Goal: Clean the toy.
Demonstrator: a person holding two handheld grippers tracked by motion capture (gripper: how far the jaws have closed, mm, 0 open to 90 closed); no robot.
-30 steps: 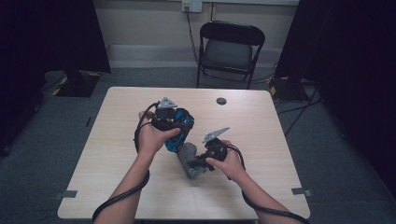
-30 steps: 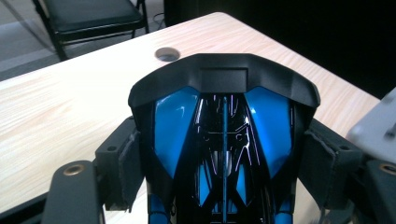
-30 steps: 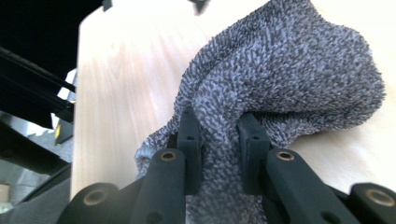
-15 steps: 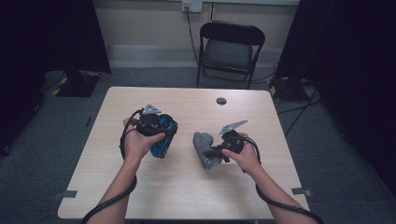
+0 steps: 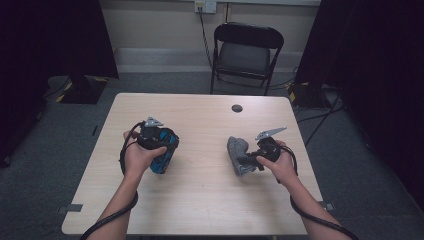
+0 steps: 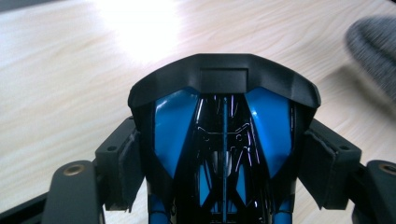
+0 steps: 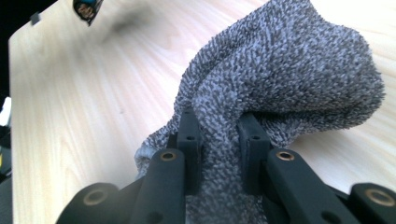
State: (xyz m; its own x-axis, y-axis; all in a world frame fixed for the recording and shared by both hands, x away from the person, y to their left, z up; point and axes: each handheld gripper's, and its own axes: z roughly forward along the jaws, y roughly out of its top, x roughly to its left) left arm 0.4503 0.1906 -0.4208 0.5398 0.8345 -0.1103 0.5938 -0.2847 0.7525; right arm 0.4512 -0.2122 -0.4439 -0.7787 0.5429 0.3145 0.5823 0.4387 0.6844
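Grippers well apart over the table (image 5: 200,200), each carrying its own thing. Left gripper (image 5: 162,150) clamps a blue and black glossy object (image 6: 223,140), hard-shelled with a black cap at the far end; its long axis runs straight out along the jaws, both pads pressing its flanks. In the high view it sits at the table's left half, tilted down toward the surface. Right gripper (image 7: 219,135) pinches a grey sock (image 7: 280,79), jaws nearly closed on a fold of fuzzy knit; the bulk of it bulges past the fingertips and sags to the wood. In the high view the sock (image 5: 239,155) hangs at the table's right half, inboard of the right hand. Sock lies toward the blue object's cap end, so bringing them together likely means closing that gap. Small dark disc (image 5: 237,108) near the far edge, untouched.
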